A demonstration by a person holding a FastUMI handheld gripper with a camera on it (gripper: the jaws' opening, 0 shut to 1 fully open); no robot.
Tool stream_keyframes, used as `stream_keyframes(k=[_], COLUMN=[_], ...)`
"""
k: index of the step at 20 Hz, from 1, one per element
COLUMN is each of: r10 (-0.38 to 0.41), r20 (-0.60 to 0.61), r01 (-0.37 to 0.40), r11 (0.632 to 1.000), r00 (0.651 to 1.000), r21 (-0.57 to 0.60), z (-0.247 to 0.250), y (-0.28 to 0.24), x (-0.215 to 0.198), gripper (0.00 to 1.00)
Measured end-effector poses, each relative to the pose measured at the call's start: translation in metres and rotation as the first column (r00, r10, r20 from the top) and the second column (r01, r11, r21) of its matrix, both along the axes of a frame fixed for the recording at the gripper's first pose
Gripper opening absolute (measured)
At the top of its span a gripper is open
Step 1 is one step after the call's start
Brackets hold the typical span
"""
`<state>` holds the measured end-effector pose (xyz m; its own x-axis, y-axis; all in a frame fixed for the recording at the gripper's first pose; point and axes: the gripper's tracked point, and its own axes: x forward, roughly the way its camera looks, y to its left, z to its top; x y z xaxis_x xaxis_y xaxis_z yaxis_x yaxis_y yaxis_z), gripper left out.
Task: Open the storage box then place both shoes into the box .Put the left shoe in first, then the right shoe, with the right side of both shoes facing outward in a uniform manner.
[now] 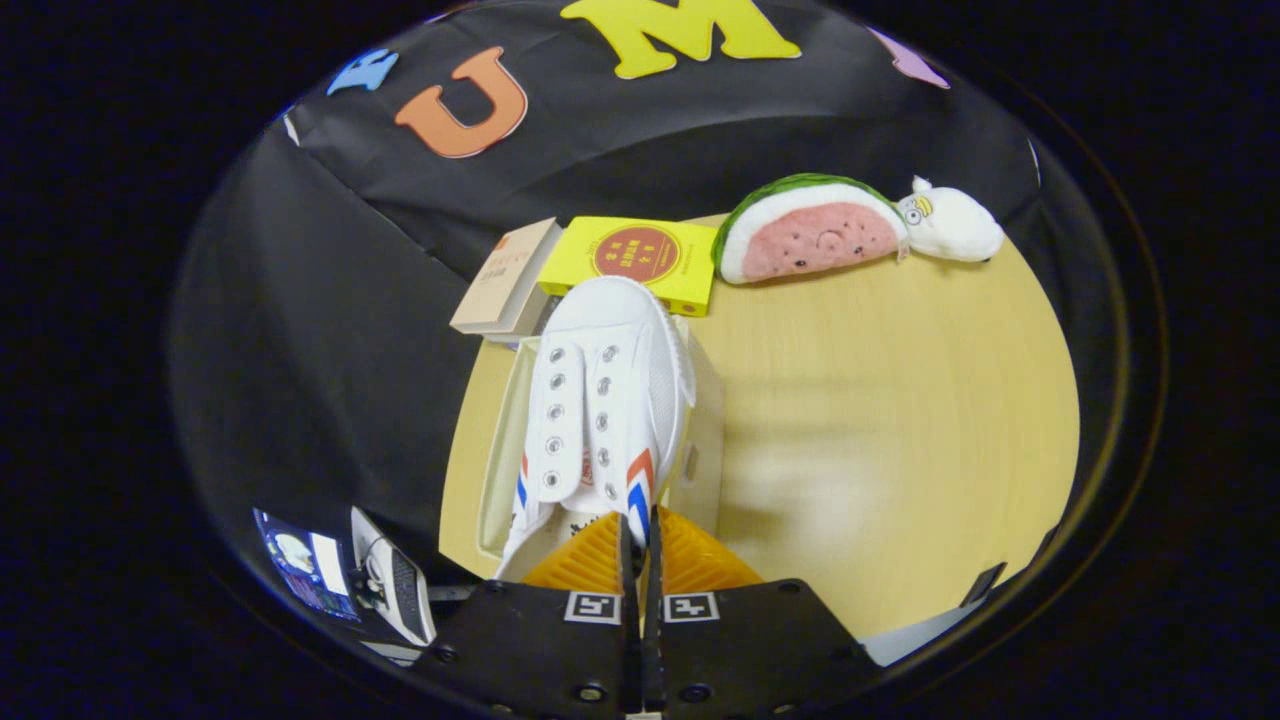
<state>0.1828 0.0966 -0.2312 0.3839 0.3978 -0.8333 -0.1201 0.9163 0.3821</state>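
Shoe (600,400), white with red and blue stripes, is pinched at its heel edge between our gripper (640,540) fingers, toe pointing off to 12 o'clock above the open storage box (705,440) on the wooden table (900,420). Past the toe sit a yellow book (640,258) and a tan book (505,280); at 1 o'clock lie a watermelon plush (810,232) and a white plush (950,225).

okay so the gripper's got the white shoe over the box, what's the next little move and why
Probably lower the white shoe straight down into the open storage box. The gripper is pinched on the shoe's heel collar, and the shoe hangs over the box opening with its toe toward the books, so nothing looks in its way.
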Motion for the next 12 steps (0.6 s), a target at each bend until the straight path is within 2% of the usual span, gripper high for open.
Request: stream_keyframes(k=[6, 11, 12], r10=[-0.067, -0.105, -0.120], r20=[0.014, 0.042, 0.051], r01=[0.069, 0.112, 0.129], r11=[0.985, 0.964, 0.965], r00=[0.998, 0.994, 0.991], r21=[-0.157, -0.240, -0.231], z=[-0.038, -0.043, -0.042], y=[0.022, 0.030, 0.034], x=[0.008, 0.008, 0.009], gripper=[0.01, 0.01, 0.03])
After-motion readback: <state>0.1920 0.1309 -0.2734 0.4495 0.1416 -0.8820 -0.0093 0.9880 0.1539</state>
